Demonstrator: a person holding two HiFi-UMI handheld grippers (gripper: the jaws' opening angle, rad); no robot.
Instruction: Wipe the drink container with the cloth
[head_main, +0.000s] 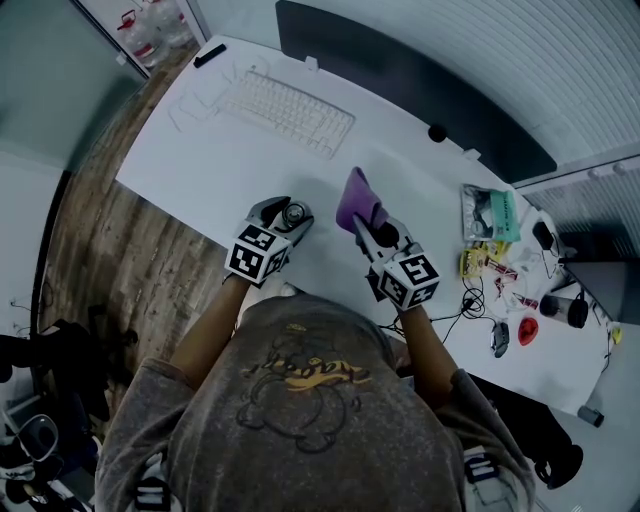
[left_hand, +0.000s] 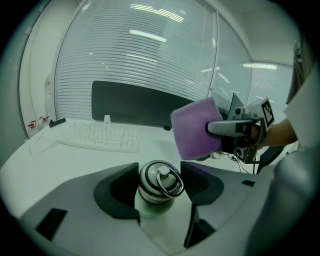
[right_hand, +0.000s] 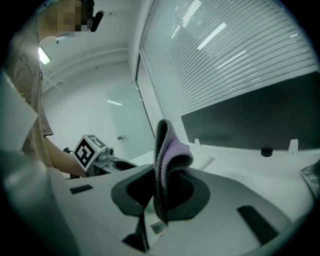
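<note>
From above, your left gripper (head_main: 284, 222) and right gripper (head_main: 366, 230) sit close together over the white table (head_main: 210, 160). In your left gripper view, the jaws press either side of the drink container (left_hand: 158, 183) at its cap. In your right gripper view, the jaws pinch the folded purple cloth (right_hand: 168, 154), which stands upright.

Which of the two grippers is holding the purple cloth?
The right gripper: the purple cloth is pinched in its jaws. The left gripper has the drink container instead.
</note>
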